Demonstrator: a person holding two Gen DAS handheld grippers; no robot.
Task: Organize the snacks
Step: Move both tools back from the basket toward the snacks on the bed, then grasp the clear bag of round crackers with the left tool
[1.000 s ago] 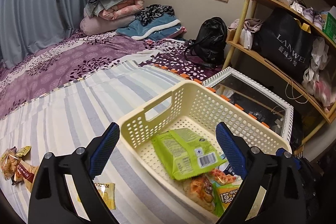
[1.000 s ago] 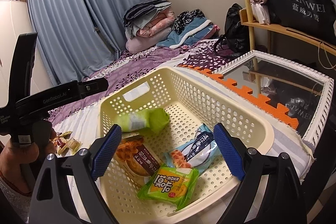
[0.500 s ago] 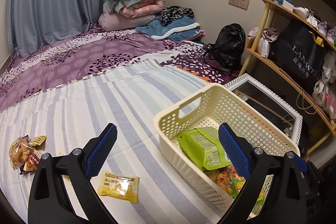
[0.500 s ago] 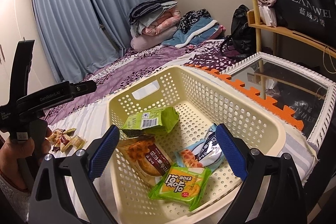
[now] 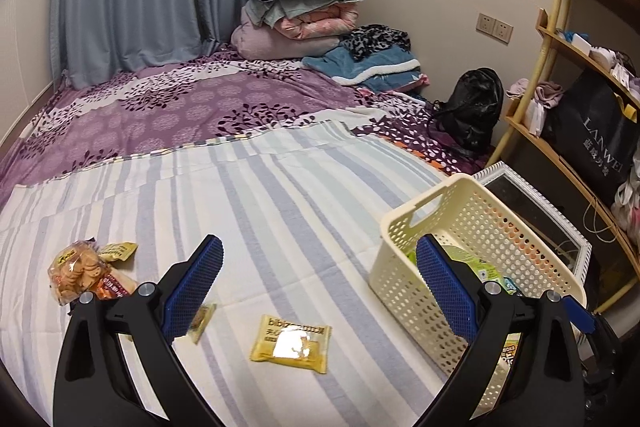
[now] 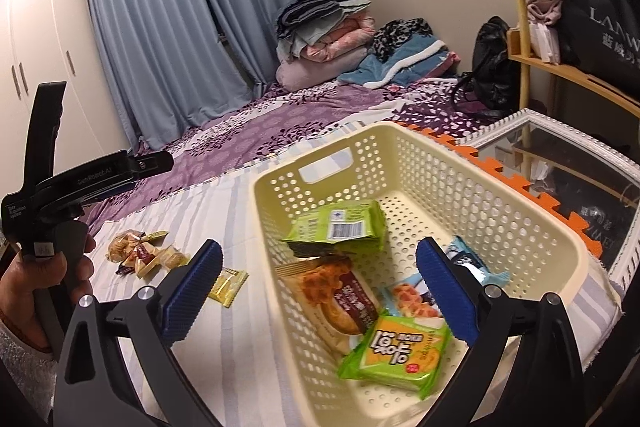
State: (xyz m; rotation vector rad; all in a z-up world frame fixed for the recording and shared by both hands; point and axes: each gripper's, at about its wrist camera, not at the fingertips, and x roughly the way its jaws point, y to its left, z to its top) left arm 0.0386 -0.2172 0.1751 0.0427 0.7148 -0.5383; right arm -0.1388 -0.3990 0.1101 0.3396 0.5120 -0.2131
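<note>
Yellow wrapper (image 5: 291,343) lies flat on the striped bed sheet (image 5: 280,211), below the wide, empty left gripper (image 5: 318,287); pinch it by an edge. The right gripper (image 6: 318,291), also wide and empty, hangs over the basket (image 6: 576,247); only its view shows the four packets inside.

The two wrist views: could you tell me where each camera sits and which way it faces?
Left wrist: rides the left gripper, open, facing a yellow packet on the striped sheet; only its fingers show.
Right wrist: rides the right gripper, open over the basket; the person's left hand shows.
Shared: basket, bedding pile.
</note>
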